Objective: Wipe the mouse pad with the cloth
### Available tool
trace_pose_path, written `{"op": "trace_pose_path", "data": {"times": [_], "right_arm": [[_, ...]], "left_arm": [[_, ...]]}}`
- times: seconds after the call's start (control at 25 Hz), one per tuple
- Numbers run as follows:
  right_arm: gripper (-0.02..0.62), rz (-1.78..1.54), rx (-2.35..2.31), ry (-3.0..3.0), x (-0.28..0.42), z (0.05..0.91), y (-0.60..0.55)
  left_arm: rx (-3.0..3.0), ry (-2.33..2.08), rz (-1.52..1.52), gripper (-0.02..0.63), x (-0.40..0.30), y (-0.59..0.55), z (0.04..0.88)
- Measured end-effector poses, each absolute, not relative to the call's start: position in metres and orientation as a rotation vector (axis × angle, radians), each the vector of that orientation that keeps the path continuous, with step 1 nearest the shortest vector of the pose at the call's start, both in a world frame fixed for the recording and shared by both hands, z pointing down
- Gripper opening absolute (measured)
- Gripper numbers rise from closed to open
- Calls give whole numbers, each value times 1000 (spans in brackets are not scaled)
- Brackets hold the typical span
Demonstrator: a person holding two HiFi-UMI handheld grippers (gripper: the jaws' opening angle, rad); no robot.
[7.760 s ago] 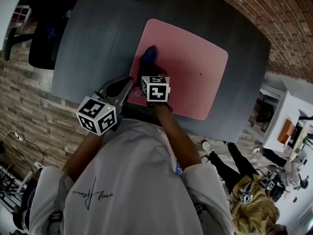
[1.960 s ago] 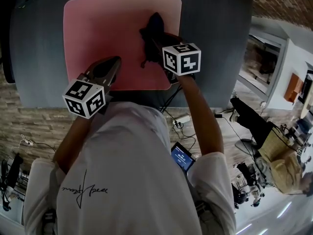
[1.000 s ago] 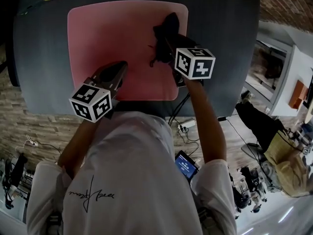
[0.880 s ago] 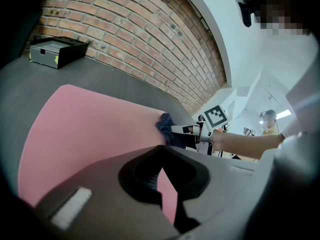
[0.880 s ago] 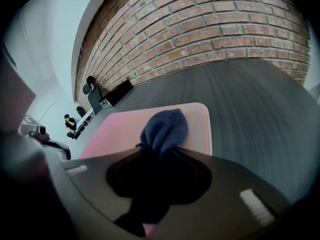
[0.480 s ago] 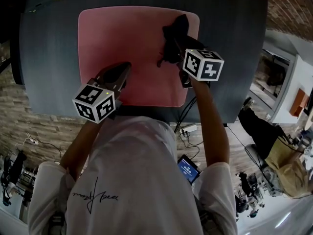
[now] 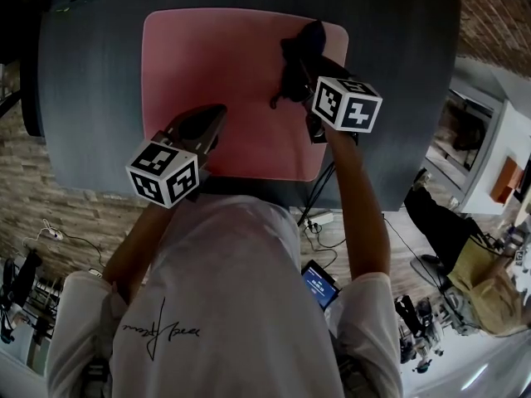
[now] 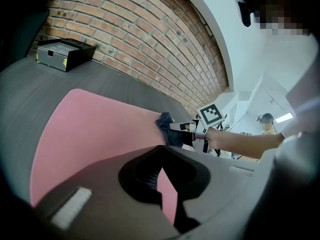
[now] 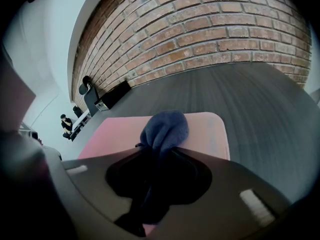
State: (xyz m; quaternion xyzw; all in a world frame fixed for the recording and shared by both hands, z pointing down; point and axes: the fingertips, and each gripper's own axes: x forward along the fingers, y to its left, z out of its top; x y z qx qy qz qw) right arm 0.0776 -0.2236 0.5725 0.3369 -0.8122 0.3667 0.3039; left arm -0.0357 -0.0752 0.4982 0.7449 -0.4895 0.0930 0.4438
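Note:
A pink mouse pad [image 7: 232, 65] lies on the dark grey table [image 7: 91, 98]. My right gripper [image 7: 300, 71] is shut on a dark blue cloth [image 7: 309, 40], which presses on the pad near its far right corner. In the right gripper view the cloth [image 9: 165, 126] bulges out past the jaws over the pad [image 9: 205, 129]. My left gripper [image 7: 216, 113] is shut with nothing in it and sits over the pad's near edge. Its own view shows the pad [image 8: 90, 129], the cloth [image 8: 166, 130] and the right gripper [image 8: 187, 132] across it.
A black box [image 8: 62, 54] stands at the table's far left by the brick wall [image 8: 150, 29]. The table's near edge [image 7: 108, 187] runs just behind the left gripper. A power strip with cables [image 7: 319, 220] lies on the floor below.
Since the earliest frame the right gripper has carried the cloth from the pad's left side to its far right corner. Over the last second it barely shifts. The left gripper stays put.

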Motion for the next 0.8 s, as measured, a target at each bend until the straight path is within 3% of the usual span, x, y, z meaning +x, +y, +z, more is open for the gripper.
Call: {"op": "trace_pose_path", "data": {"times": [0.8], "right_arm": [[98, 996, 870, -2179, 28, 573, -219]], "left_arm": [[1829, -1236, 202, 19, -72, -65, 496]]}}
